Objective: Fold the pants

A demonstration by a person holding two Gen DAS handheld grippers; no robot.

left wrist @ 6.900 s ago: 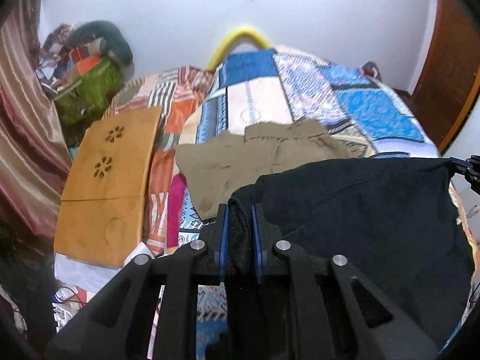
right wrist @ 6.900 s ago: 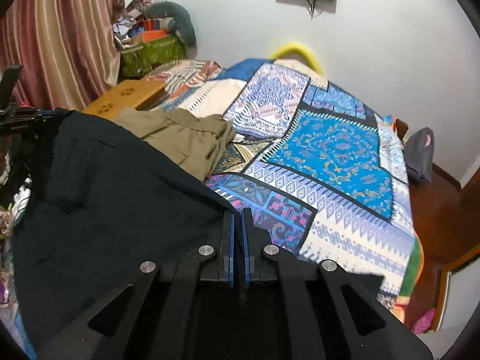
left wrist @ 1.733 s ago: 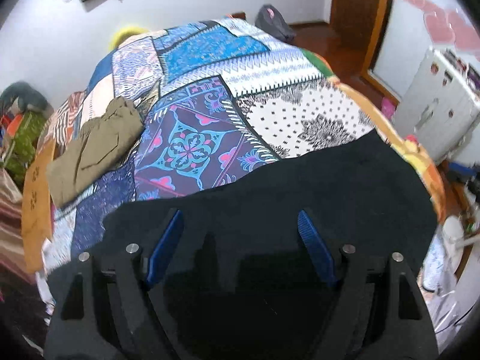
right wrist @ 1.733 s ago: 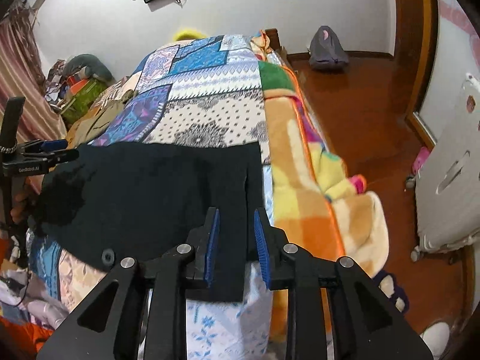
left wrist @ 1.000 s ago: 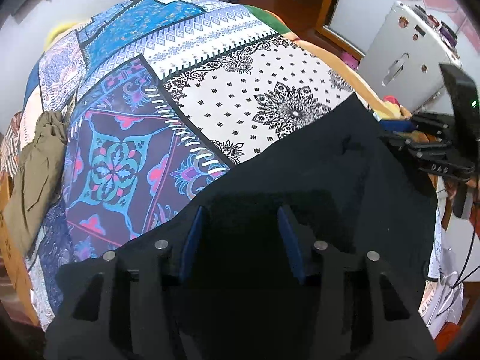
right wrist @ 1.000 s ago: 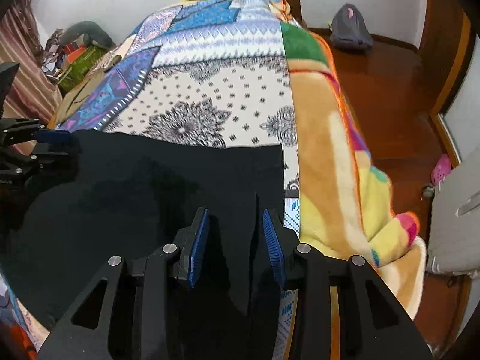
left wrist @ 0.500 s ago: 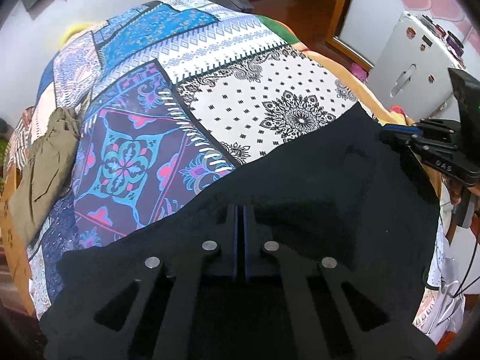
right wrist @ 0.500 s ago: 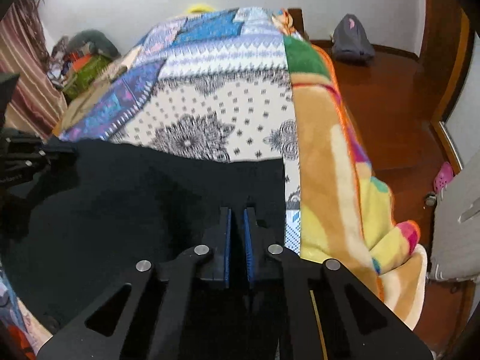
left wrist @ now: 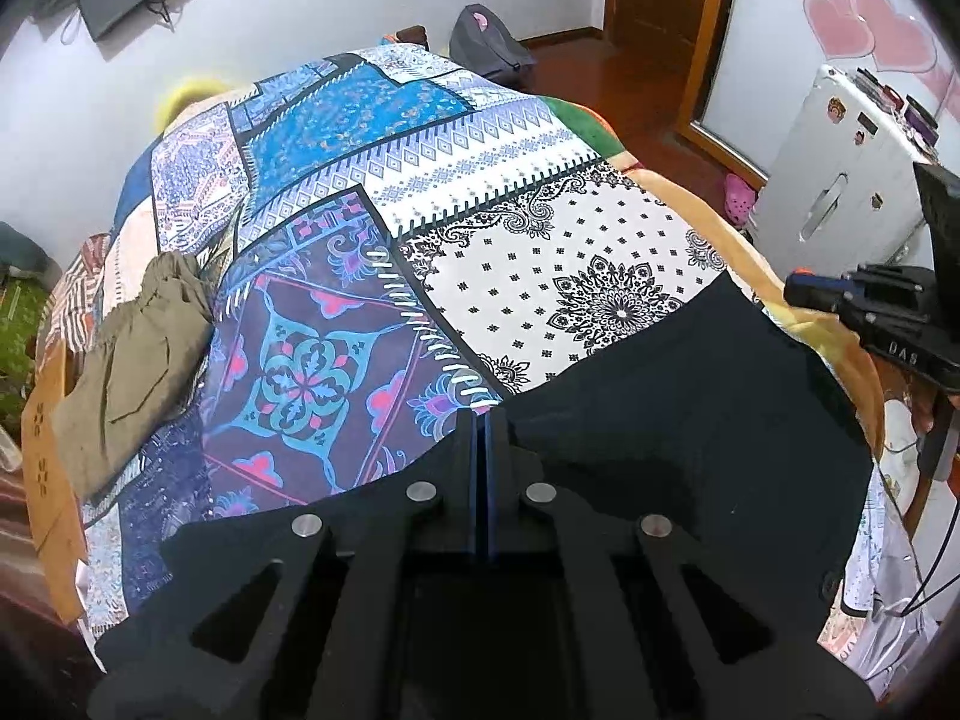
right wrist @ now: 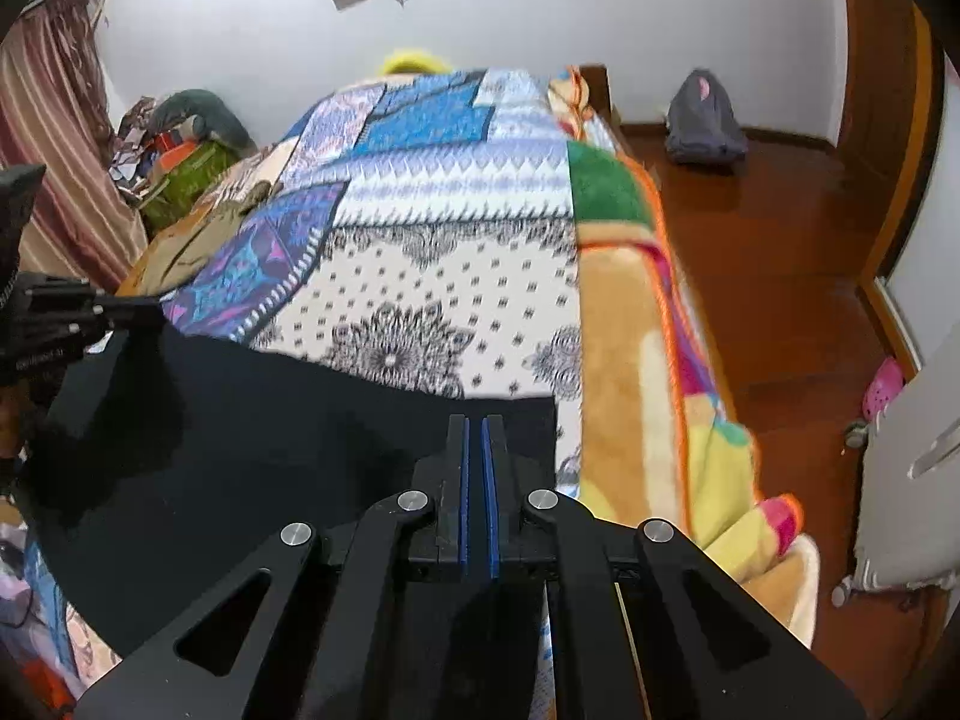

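Black pants (left wrist: 690, 420) lie spread across the near end of the patchwork bedspread (left wrist: 372, 192); they also show in the right wrist view (right wrist: 270, 420). My left gripper (left wrist: 481, 420) is shut on the pants' near edge at one end. My right gripper (right wrist: 477, 426) is shut on the near edge at the other end, close to the cloth's corner. Each gripper shows in the other's view, the right one (left wrist: 840, 294) and the left one (right wrist: 90, 312), both at the pants' edge.
Folded olive pants (left wrist: 138, 348) lie on the bed's far left side. A white appliance (left wrist: 840, 198) stands to the right of the bed. A grey backpack (right wrist: 702, 120) sits on the wooden floor by the wall. Striped curtain (right wrist: 60, 150) and clutter are at left.
Both grippers, open a second ago over the pants' edge, have closed on the cloth. Earlier they carried the pants over and laid them on the bed.
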